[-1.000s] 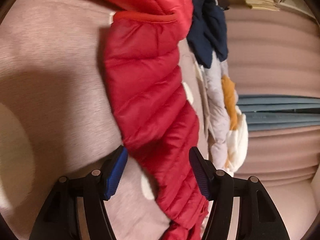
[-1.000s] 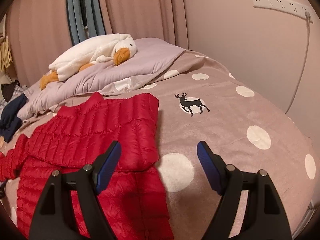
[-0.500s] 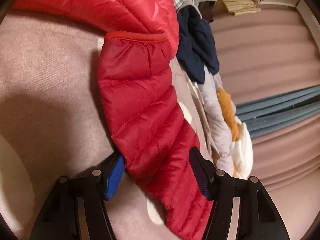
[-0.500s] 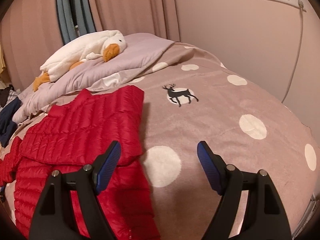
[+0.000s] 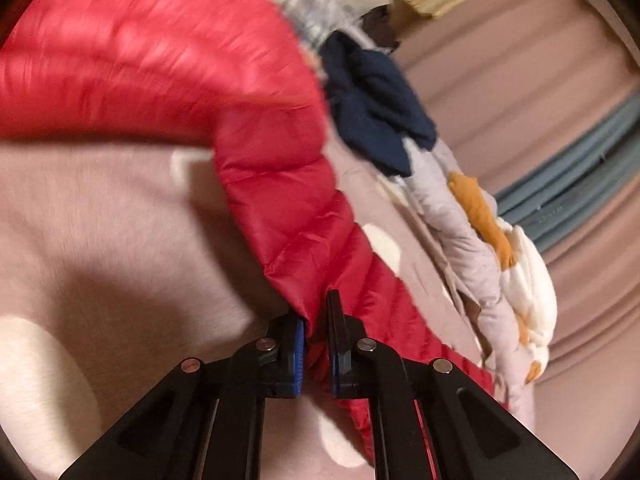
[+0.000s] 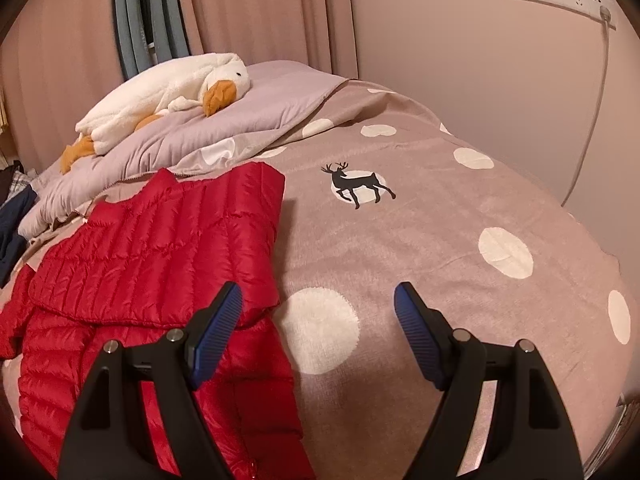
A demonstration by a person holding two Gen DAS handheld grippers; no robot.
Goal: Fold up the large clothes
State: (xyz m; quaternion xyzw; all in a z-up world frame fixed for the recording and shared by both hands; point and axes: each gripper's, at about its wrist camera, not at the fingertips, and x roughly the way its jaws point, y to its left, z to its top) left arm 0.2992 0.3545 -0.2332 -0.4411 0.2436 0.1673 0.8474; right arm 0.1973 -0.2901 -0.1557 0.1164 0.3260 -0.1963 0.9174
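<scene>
Dotted bedspread (image 6: 460,240) – left gripper (image 5: 316,344) jaws pinching red jacket (image 5: 288,208) sleeve; right gripper (image 6: 318,320) jaws spread.

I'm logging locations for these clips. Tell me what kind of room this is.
Most likely a bedroom. A bed with a polka-dot cover fills the right wrist view, a plush duck lies on a pillow, and curtains hang behind. The left gripper grips a red jacket.

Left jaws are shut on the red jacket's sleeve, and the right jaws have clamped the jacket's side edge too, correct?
Not quite. The left gripper is shut on the red jacket sleeve, but the right wrist view shows the right gripper with jaws wide apart, holding nothing, above the jacket's edge and the bedspread.
</scene>
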